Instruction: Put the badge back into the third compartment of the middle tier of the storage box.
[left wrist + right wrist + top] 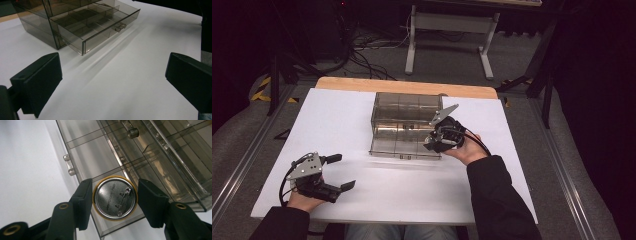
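Observation:
A smoky clear drawer box (406, 112) stands mid-table with its bottom drawer (404, 149) pulled out toward me. My right gripper (432, 142) hovers over the drawer's right end. In the right gripper view a round pin badge (115, 198), silver back and pin up with a yellow rim, sits between the jaws, which touch it on both sides above the drawer's (82, 150) end compartment. My left gripper (341, 171) rests at the table's front left with its jaws wide apart. In its own view, the left gripper (112, 82) holds nothing and faces the open drawer (100, 22).
White paper (362, 195) covers the wooden table (407, 86). The drawer has a small clear handle (68, 165) on its front wall. A white frame stand (452, 30) and cables lie on the floor beyond the table.

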A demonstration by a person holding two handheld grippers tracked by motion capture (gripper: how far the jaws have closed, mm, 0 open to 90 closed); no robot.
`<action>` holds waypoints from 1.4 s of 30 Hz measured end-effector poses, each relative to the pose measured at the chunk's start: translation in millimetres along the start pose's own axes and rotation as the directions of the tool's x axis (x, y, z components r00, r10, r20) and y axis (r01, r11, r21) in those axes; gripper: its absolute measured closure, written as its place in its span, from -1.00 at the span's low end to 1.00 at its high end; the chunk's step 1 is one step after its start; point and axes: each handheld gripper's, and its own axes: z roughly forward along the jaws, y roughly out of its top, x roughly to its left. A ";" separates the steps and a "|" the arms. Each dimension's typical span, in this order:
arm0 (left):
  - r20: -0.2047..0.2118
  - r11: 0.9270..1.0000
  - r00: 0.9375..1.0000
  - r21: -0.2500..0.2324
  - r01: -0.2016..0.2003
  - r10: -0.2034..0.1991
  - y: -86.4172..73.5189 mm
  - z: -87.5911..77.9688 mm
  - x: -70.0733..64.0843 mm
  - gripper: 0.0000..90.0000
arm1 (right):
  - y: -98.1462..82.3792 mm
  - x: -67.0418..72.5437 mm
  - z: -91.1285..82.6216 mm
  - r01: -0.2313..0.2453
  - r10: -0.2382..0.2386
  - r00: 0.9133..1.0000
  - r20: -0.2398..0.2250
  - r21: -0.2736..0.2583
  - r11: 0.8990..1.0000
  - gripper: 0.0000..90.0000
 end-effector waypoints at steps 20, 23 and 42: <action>0.002 1.000 1.000 0.006 -0.002 0.002 0.0 0.7 -0.4 -0.96 | -1.2 -1.5 15.8 -0.009 0.009 1.000 -0.017 0.006 1.000 0.06; 0.002 1.000 1.000 0.006 -0.003 0.003 0.0 0.7 -0.5 -0.96 | -1.0 -1.2 19.3 -0.011 0.011 1.000 -0.019 0.011 1.000 0.06; 0.007 1.000 1.000 0.008 -0.003 0.003 -0.1 1.0 -0.7 -0.96 | -1.2 -1.1 33.5 -0.030 0.030 0.999 -0.011 0.040 0.999 0.05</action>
